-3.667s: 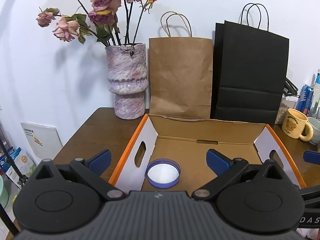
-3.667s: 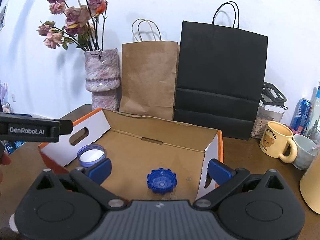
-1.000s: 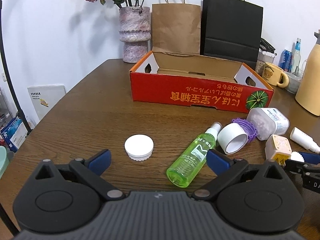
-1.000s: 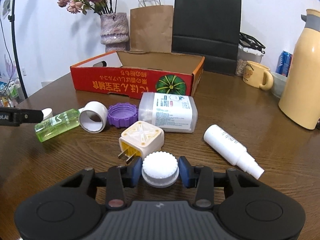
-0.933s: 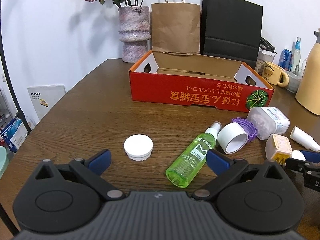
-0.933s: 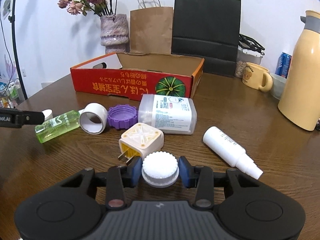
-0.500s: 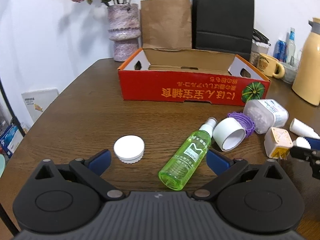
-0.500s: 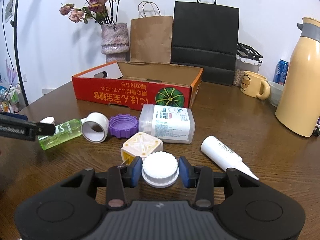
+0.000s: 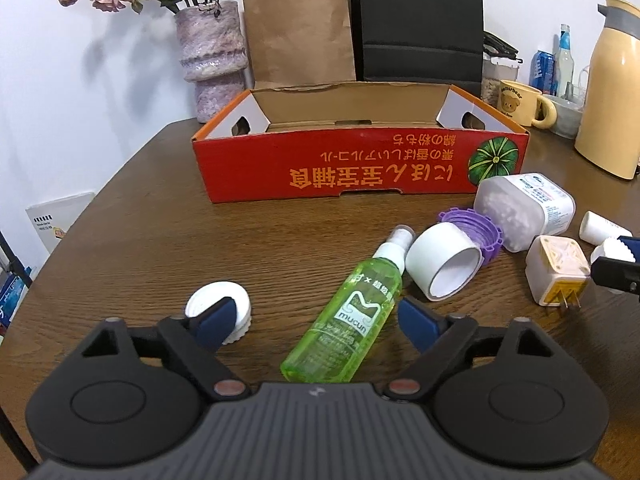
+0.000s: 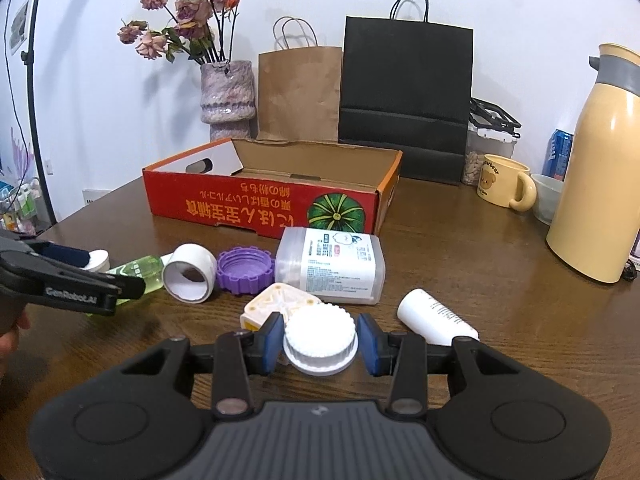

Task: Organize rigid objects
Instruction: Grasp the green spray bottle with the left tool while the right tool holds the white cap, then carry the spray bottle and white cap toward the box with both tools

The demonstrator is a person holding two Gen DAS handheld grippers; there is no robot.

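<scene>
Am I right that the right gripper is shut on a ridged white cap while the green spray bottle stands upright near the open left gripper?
Not quite. The green spray bottle lies on its side, as the left wrist view shows. The right gripper is shut on the ridged white cap, and the left gripper is open.

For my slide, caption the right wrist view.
Right claw grips a white ribbed cap before the red box.

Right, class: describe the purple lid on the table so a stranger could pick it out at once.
Find the red box on the table. In front of it lies a row of small items; the purple lid sits between the white ring and the clear tub. It is the only purple item, with a notched rim, open side up.
</scene>
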